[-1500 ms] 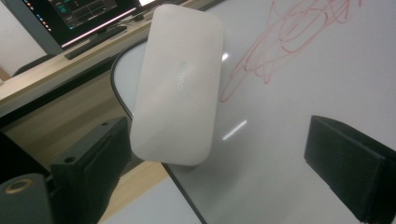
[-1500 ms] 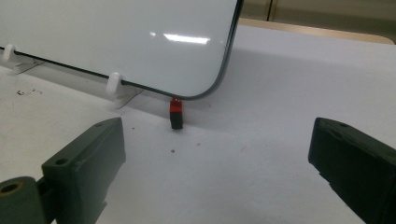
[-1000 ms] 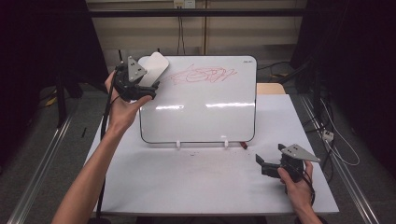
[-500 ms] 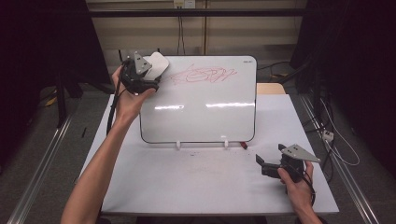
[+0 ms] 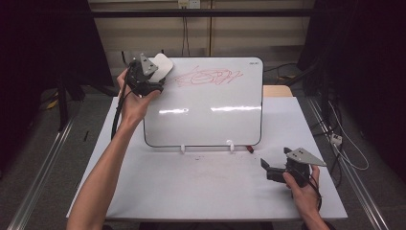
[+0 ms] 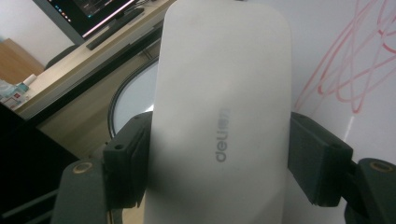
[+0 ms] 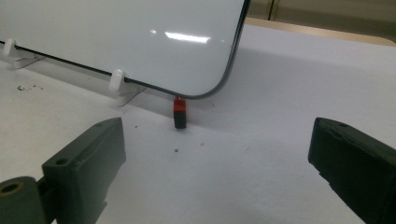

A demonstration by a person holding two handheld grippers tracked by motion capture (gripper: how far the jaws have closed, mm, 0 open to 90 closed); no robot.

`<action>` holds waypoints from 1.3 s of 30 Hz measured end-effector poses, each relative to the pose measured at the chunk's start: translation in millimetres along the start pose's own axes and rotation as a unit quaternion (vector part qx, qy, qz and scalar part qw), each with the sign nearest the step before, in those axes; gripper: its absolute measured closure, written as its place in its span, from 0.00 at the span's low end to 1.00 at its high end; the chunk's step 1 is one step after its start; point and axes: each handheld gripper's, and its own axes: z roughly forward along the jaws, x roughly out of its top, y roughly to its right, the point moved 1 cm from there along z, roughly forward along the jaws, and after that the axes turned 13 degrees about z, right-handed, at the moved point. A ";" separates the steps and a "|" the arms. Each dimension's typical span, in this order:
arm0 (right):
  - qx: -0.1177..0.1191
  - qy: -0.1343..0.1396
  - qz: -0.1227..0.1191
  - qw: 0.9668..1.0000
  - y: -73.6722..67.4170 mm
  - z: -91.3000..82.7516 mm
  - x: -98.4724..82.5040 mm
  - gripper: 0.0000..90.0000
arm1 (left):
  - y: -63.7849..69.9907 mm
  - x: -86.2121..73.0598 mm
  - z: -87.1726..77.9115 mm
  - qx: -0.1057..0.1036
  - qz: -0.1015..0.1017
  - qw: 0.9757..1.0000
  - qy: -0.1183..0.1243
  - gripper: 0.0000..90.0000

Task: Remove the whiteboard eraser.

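My left gripper (image 5: 152, 76) has just closed on the white eraser (image 6: 219, 116), its logo legible in the left gripper view. From above, the eraser sits at the whiteboard's (image 5: 206, 120) eleven o'clock, beside red scribble (image 5: 208, 76). My right gripper (image 5: 268, 168) gapes empty; a red-black marker (image 7: 180, 112) lies at twelve o'clock.

Grippers I held: 2, left gripper (image 5: 152, 76) & right gripper (image 5: 268, 168)
Erasers: 1, white eraser (image 6: 219, 116) in my left
Whiteboards: 1, whiteboard (image 5: 210, 120)
Board feet: 2, white clips (image 5: 182, 148)
Red scribbles: 1, scribble (image 5: 208, 76)
Markers: 1, red marker (image 7: 179, 112)
Tables: 1, table (image 5: 191, 187)
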 end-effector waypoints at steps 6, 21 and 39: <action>0.000 0.000 0.001 1.000 1.0 -0.7 -0.2 0.04 | -2.3 2.5 -1.7 -0.012 -0.001 1.000 -0.011 0.33; 0.000 -0.003 0.003 1.000 -0.2 0.2 -0.3 0.04 | -14.2 -0.2 -7.0 -0.056 -0.039 0.998 0.002 0.35; 0.003 -0.005 -0.001 1.000 -2.5 7.5 2.2 0.05 | -7.8 3.2 -35.5 -0.052 -0.046 0.996 0.052 0.35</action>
